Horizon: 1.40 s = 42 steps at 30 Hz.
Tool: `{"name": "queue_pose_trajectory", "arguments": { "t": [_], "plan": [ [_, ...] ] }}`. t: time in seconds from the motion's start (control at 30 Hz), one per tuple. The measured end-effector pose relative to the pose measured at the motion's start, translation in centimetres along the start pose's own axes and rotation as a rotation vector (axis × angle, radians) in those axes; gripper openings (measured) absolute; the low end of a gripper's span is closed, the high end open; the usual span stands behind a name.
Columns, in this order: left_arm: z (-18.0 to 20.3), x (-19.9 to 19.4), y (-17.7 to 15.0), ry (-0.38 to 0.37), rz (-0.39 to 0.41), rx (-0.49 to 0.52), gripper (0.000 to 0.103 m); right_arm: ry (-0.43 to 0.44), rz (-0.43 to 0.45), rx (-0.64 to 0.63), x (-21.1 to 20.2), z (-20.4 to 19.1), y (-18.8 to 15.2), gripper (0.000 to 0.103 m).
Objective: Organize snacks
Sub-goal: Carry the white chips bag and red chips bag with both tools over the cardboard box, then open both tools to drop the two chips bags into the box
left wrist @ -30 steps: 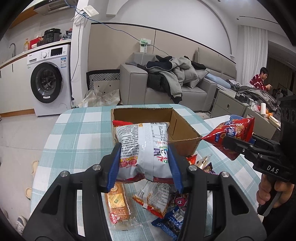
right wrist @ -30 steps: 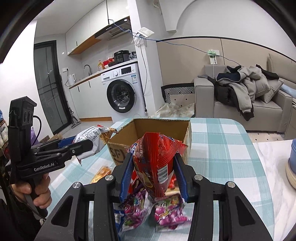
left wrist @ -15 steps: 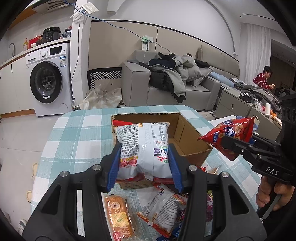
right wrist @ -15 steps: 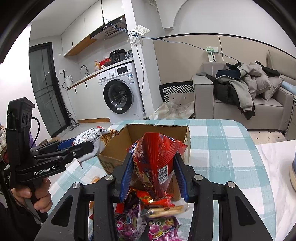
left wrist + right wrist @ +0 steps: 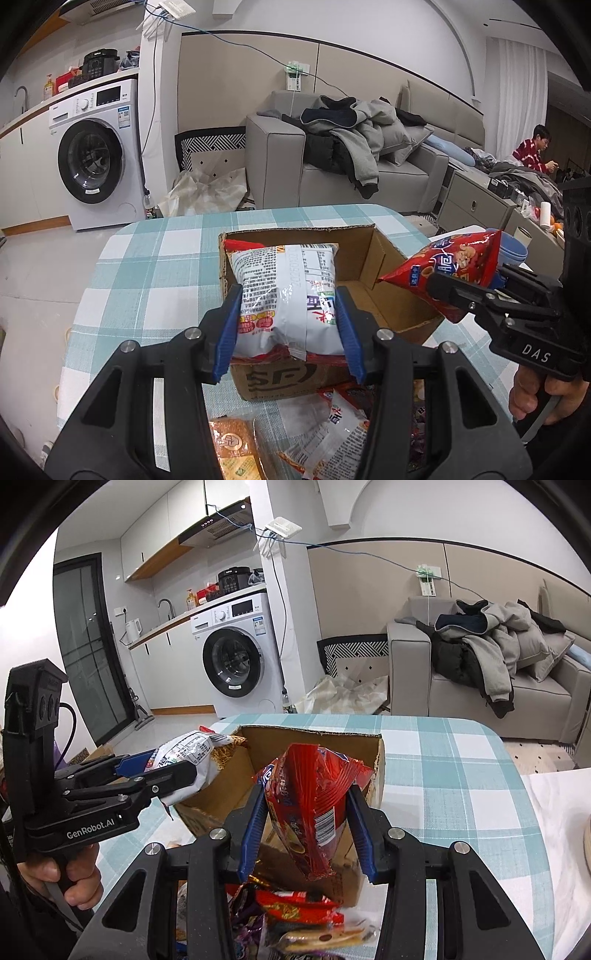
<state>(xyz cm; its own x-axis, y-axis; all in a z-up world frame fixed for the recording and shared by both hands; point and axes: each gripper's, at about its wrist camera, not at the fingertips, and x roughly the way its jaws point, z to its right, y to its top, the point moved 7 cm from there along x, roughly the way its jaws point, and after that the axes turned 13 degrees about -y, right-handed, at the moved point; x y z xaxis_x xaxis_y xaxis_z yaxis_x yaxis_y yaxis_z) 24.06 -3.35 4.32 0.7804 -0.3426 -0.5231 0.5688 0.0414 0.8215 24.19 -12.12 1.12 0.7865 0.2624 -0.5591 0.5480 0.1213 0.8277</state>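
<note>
- Cardboard is the target here: the open cardboard box (image 5: 354, 266) sits on the checked tablecloth (image 5: 155, 258), and both grippers hold a packet above or at its near edge, so the step in hand looks like dropping snacks in.
- The left gripper (image 5: 290, 325) has its blue pads closed on the sides of a white snack bag (image 5: 284, 291), which hangs over the box's near-left corner, with part of the bag still outside the wall line. Let go from there, it could catch the rim and tip back onto the table.
- The right gripper (image 5: 306, 830) pinches a red snack bag (image 5: 310, 805) by its lower body, its crimped top standing up in front of the box. The bag is puffy and slick, so a tight squeeze may burst it or crush its contents, while a loose one may let it slide out early.
- The two tools converge on one small opening; in the left view the red packet's corner already points across the box mouth. Moving in together risks a bump between packets or fingers.
- The box looks light and unanchored. A nudge on its near wall could push it across the cloth.
- Loose packets (image 5: 295, 915) lie heaped just in front of the box, under both grippers; a low pass could scatter them.
</note>
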Motion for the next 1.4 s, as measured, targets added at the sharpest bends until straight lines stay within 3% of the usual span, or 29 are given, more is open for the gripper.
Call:
{"name": "queue_pose_trajectory", "arguments": {
  "t": [0.73, 1.4],
  "plan": [
    [-0.6, 5.1, 0.3, 0.013, -0.068, 0.036, 0.046, -0.011, -0.079, -0.078, 6.7, -1.2, -0.5, 0.044],
    [-1.4, 7.6, -2.6, -0.004, -0.134, 0.031, 0.046, -0.023, -0.083, -0.092, 7.8, -0.8, -0.7, 0.046]
  ]
}}
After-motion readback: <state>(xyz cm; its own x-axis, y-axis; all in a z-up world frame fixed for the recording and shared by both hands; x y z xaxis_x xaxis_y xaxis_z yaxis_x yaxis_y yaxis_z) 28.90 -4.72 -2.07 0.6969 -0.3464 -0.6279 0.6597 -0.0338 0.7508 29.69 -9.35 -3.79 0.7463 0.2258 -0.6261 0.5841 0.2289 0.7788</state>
